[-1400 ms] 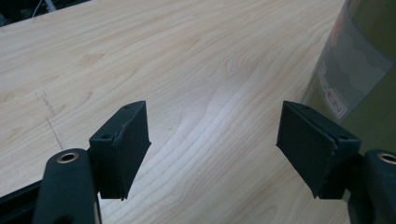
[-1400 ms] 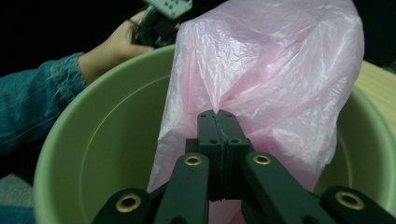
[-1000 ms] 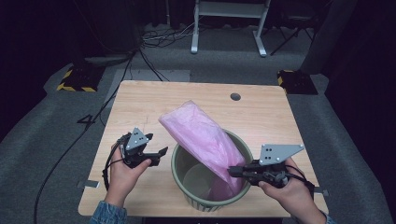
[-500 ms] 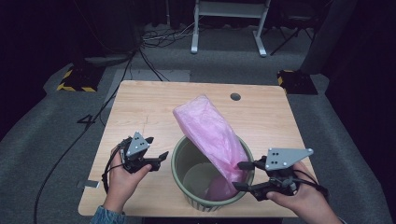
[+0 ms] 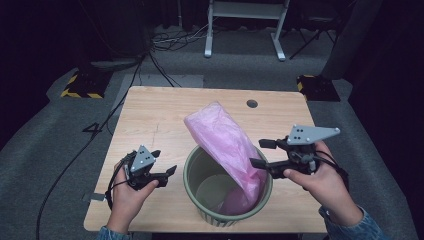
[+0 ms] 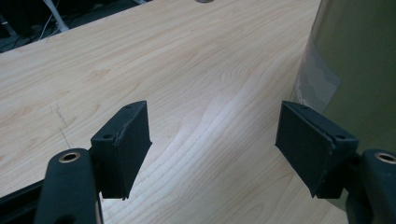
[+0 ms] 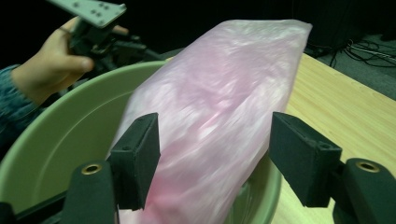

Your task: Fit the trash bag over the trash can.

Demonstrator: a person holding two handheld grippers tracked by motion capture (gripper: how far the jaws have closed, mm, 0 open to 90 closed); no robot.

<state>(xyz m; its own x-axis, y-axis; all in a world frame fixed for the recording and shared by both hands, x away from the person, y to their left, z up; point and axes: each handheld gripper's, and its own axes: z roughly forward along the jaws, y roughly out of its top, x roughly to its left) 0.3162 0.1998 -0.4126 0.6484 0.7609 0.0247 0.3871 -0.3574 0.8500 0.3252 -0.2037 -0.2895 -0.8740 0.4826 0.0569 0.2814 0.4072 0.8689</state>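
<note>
My right tongs (image 5: pixel 264 154) have just been opening; their jaws now stand apart at the bag's (image 5: pixel 225 145) 3 o'clock side, seemingly just clear of it, though the film is blurred. The bag leans out of the bin (image 5: pixel 199 184) toward 11 o'clock. My left tongs (image 5: pixel 167 170) gape empty, held level at the bin's 9 o'clock above the worktop (image 5: pixel 160 115).

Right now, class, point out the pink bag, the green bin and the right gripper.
pink bag (image 5: pixel 220 135), high view, middle of its upper part.
green bin (image 5: pixel 192 184), high view, left rim.
right gripper (image 5: pixel 260 153), high view, between its open fingertips.
</note>
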